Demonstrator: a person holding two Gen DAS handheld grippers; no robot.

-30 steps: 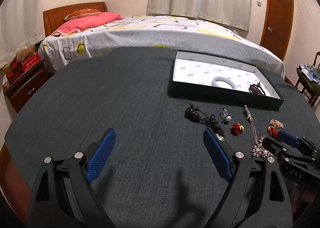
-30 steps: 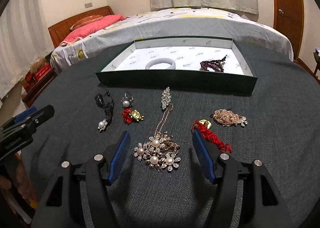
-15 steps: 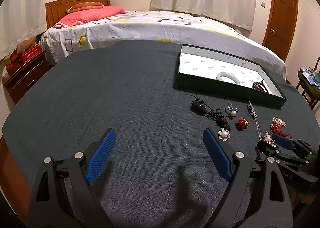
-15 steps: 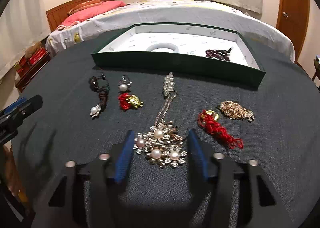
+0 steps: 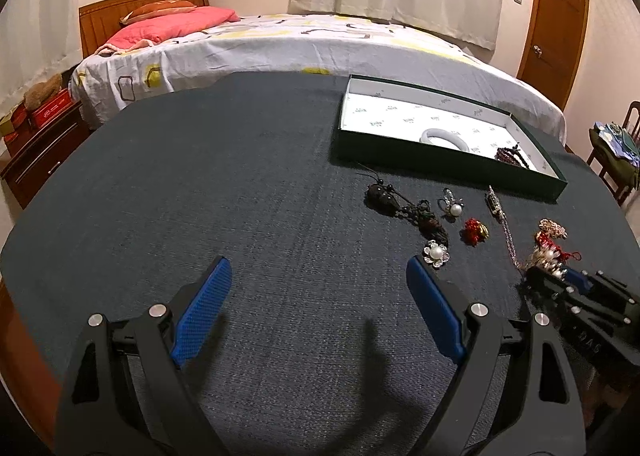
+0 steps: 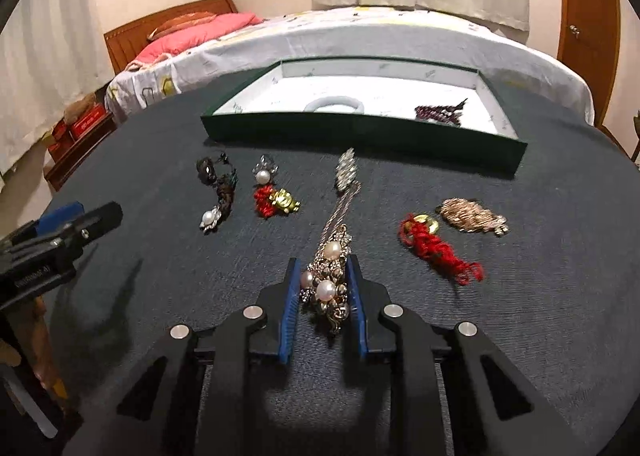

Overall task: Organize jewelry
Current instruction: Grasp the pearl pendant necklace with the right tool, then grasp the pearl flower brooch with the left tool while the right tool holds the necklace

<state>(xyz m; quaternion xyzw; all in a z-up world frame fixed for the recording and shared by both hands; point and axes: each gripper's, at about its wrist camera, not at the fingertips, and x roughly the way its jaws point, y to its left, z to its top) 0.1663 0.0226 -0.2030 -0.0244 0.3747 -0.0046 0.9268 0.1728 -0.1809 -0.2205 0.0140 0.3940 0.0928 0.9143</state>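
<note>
Since the earlier frame the right gripper (image 6: 323, 288) was closing its fingers around the pearl necklace (image 6: 330, 276), a light, limp, snag-prone cluster; the left gripper (image 5: 318, 312) gaped empty.

Small green marks dot the white lining of the green box (image 5: 460, 123), too small to read.

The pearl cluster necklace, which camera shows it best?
The right wrist view: the pearl cluster necklace fills the centre, between the right claw's closing pads. The left wrist view shows only a small part at the right edge, beyond that claw.
</note>
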